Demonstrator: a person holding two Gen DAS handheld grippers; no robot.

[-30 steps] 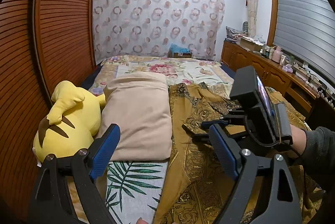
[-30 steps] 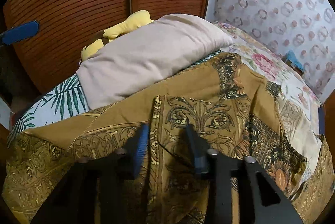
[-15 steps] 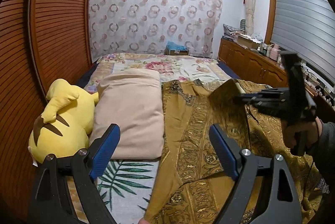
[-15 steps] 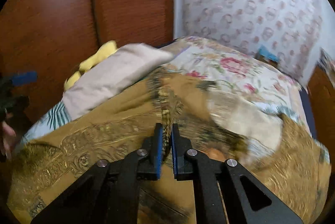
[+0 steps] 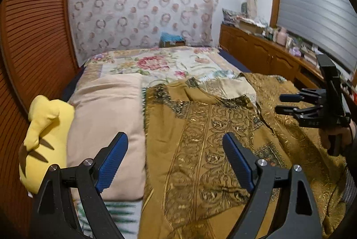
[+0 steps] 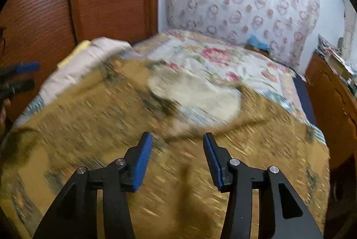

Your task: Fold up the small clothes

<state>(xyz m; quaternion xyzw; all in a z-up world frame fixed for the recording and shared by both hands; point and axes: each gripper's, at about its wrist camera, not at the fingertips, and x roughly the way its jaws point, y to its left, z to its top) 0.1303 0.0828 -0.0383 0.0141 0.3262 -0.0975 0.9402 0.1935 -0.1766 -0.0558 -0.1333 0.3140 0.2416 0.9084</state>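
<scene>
Ochre-gold patterned woven garment (image 5: 207, 138) spread on bed (image 5: 156, 62), left hand-held gripper (image 5: 176, 160) wide open, empty, right hand-held gripper (image 6: 177, 156) at 3 o'clock, jaws opening, nothing between.

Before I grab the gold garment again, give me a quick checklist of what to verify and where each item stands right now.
1. Left gripper empty, jaws wide: ok.
2. Right gripper free of cloth: ok, jaws opening, nothing between them.
3. Gold patterned garment lying flat: not ok, a flap is turned over, pale lining showing.
4. Beige pillow off the garment: ok, it lies beside the garment's edge.
5. Yellow plush toy out of the way: ok, beyond the pillow.
6. Garment's near hem: cannot tell, right wrist view is blurred.
</scene>
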